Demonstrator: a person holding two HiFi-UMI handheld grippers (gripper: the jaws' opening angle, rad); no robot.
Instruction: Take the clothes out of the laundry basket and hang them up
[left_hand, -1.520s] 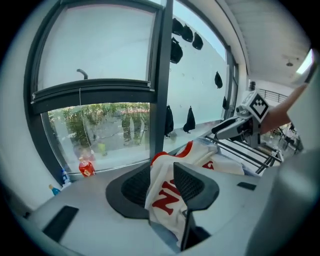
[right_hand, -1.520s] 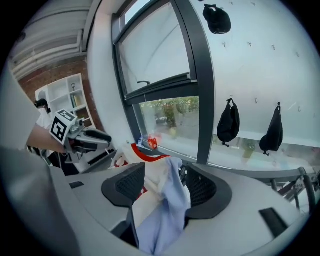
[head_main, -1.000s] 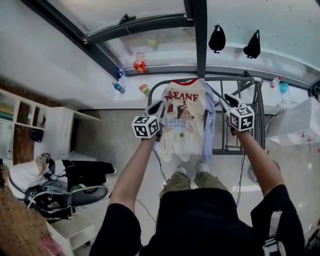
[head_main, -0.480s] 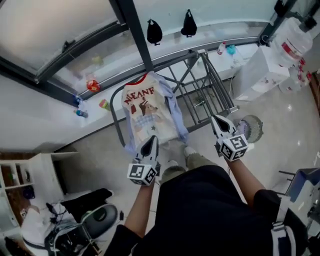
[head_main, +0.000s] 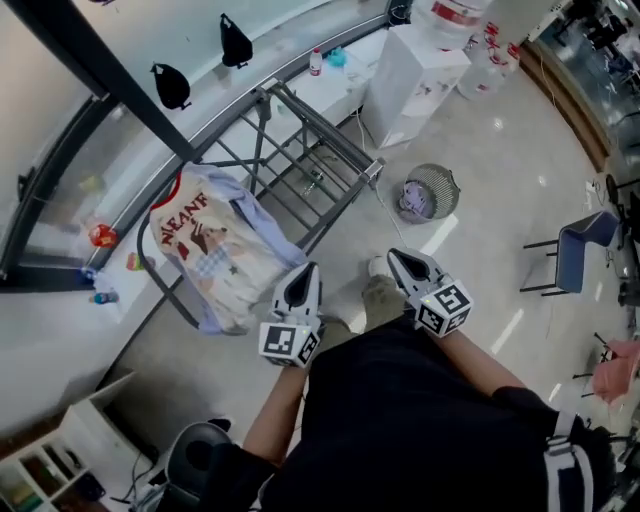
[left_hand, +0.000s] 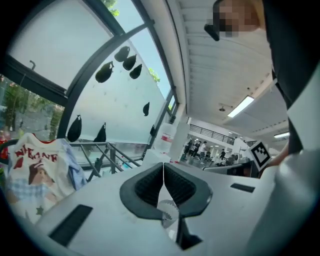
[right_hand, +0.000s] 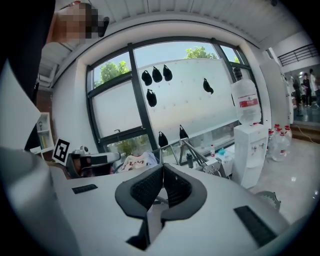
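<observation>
Head view alone: both grippers sit low in front of the person's black top, and the floor shows a round wire-mesh basket (head_main: 430, 192) with pale crumpled stuff inside, plus a blue chair (head_main: 580, 255) off to the right.
Left gripper view alone: a row of dark teardrop pouches (left_hand: 104, 73) hangs on the frosted window, and there's a busy hall with people far behind.
Right gripper view alone: a big clear water bottle with a red label (right_hand: 245, 107) sits on top of the white water dispenser (right_hand: 252, 150).
Left gripper (head_main: 303, 272): its jaws are pressed together with nothing between the pads, and it touches no garment.
Right gripper (head_main: 398, 258): same story, the jaws are fully closed and it carries nothing.
Clothes: the cream shirt with red lettering and a cartoon print (head_main: 205, 255) is draped over the grey metal drying rack (head_main: 300, 160). A pale blue garment (head_main: 262, 222) hangs just beside it, and both are well apart from the grippers.
Writing: the red capitals on the shirt read roughly "NEANF", though the last letter is unsure. The bottle label is too small to read.
</observation>
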